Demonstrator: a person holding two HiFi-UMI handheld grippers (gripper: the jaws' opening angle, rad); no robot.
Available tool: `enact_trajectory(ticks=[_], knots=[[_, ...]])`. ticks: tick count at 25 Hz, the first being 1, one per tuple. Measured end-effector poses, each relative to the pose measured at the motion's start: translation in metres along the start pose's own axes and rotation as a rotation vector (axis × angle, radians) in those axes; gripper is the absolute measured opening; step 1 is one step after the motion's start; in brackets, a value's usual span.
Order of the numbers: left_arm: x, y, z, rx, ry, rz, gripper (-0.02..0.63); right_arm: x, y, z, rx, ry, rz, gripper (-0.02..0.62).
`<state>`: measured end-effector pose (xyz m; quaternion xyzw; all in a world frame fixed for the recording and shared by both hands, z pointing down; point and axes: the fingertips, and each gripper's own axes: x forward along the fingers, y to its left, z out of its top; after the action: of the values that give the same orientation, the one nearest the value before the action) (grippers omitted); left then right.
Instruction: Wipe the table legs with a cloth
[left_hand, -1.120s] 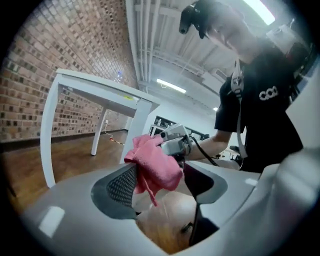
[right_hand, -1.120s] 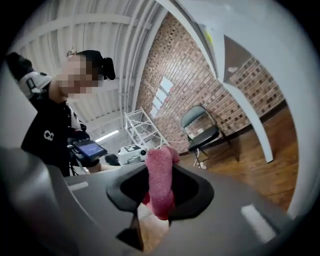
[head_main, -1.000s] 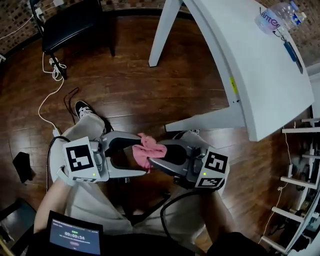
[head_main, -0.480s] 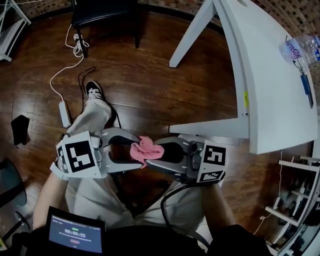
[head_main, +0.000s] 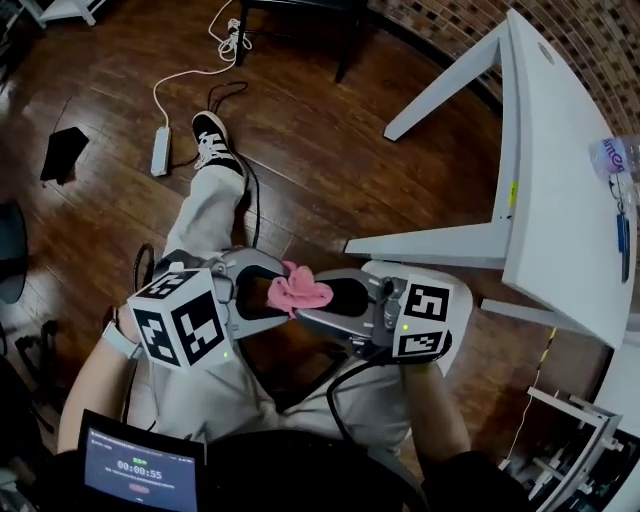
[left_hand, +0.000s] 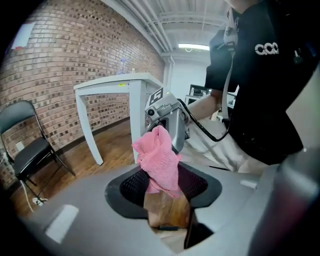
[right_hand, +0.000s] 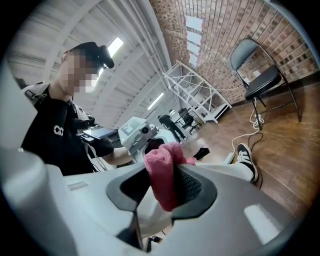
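A crumpled pink cloth (head_main: 297, 292) hangs between the two grippers, which face each other above the person's lap. My right gripper (head_main: 308, 298) is shut on the cloth; in the right gripper view its pads pinch the cloth (right_hand: 162, 177) upright. My left gripper (head_main: 285, 297) stands open, its jaws wide to either side of the cloth (left_hand: 160, 160), with floor showing below it. The white table (head_main: 560, 180) stands to the right. One slanted leg (head_main: 440, 90) is farther off and one leg (head_main: 430, 245) is close to the right gripper.
The person's leg and black shoe (head_main: 212, 140) stretch out on the wood floor. A power strip (head_main: 160, 150) with a white cable and a small black object (head_main: 62, 150) lie at the left. A bottle (head_main: 612, 155) lies on the table. A screen (head_main: 140, 475) sits at the bottom left.
The head view has swung, so the table sits further right and the floor at the left shows more. The grippers stay together round the cloth; the left gripper's marker cube has turned.
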<state>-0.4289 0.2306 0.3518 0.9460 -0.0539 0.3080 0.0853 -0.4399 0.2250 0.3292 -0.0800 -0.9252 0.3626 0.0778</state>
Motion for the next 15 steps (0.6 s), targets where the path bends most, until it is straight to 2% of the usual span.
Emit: enact_trajectory(ticks=[3, 6, 10, 13, 15], knots=[[0.008, -0.042, -0.006, -0.017, 0.08, 0.067, 0.176, 0.0, 0.028, -0.033, -0.023, 0.016, 0.02, 0.106], [0.008, -0.076, 0.009, 0.013, 0.125, 0.092, 0.176, -0.006, 0.063, -0.044, -0.034, 0.04, -0.024, 0.101], [0.027, -0.08, 0.055, 0.054, 0.022, 0.091, 0.173, -0.052, 0.081, -0.033, -0.017, 0.091, -0.116, 0.104], [0.047, -0.075, 0.086, 0.054, -0.029, 0.166, 0.172, -0.085, 0.082, -0.027, -0.056, 0.162, -0.148, 0.12], [0.054, -0.087, 0.094, 0.084, -0.047, 0.212, 0.17, -0.094, 0.091, -0.036, -0.084, 0.18, -0.148, 0.137]])
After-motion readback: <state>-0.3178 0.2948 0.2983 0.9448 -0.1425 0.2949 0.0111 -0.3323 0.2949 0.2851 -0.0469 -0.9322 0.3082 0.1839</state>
